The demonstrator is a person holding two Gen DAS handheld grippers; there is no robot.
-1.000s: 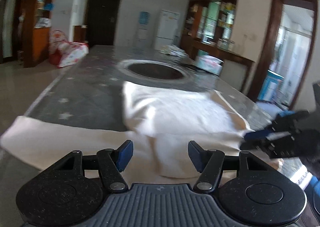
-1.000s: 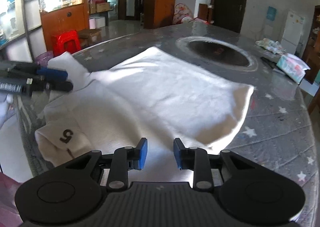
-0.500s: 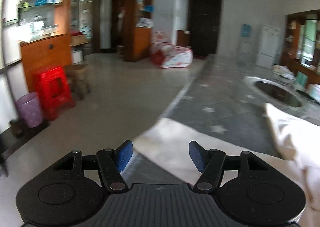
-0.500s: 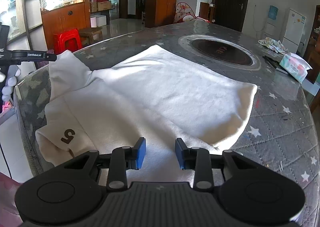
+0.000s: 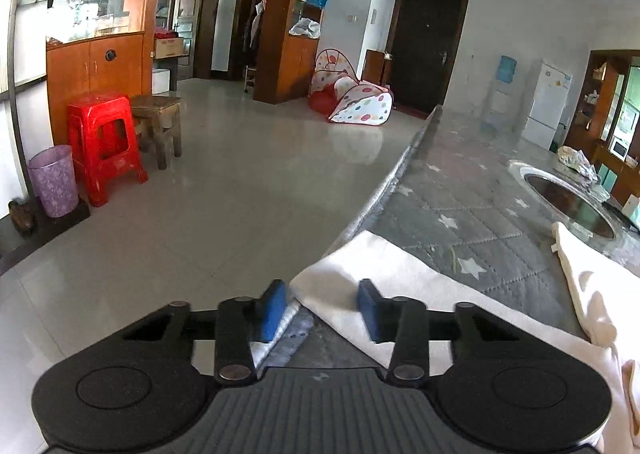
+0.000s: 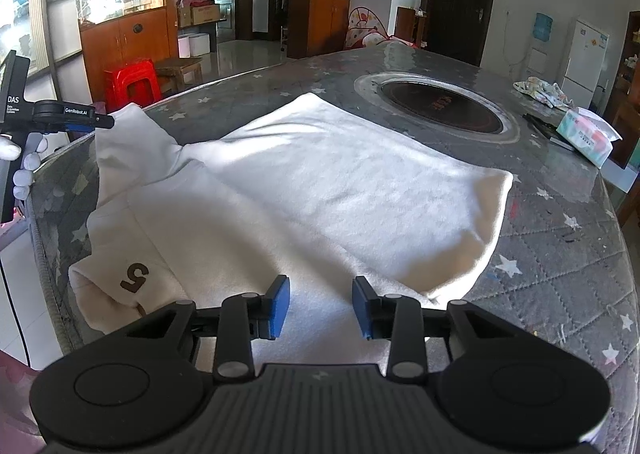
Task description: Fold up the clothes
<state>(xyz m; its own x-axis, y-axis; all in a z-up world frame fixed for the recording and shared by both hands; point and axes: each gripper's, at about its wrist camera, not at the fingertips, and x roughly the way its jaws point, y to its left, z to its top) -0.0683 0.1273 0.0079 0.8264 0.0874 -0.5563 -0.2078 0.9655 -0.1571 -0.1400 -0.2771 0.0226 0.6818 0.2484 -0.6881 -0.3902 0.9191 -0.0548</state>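
- A cream sweatshirt (image 6: 320, 189) lies spread flat across a grey quilted bench (image 6: 560, 254) patterned with white stars, its body reaching toward a round dark inset (image 6: 440, 105) in the bench top.
- One sleeve (image 5: 400, 278) stretches out to the bench's edge; the other (image 6: 132, 274), folded across the near corner, bears a brown figure "5".
- The cloth is smooth over most of the body, with soft creases where the sleeve meets the shoulder and a lit band of sun across the middle.
- The left gripper (image 5: 322, 308) hovers at the sleeve's cuff end, blue pads apart, the fabric edge between them but not pinched.
- The right gripper (image 6: 320, 306) hangs over the garment's near hem, fingers likewise spread, holding nothing.
- A white-gloved hand (image 6: 20, 165) grips the left tool's handle at the bench's edge.
- A tissue pack (image 6: 588, 135) sits at the far side, a red stool (image 5: 104, 141) on the floor beyond.
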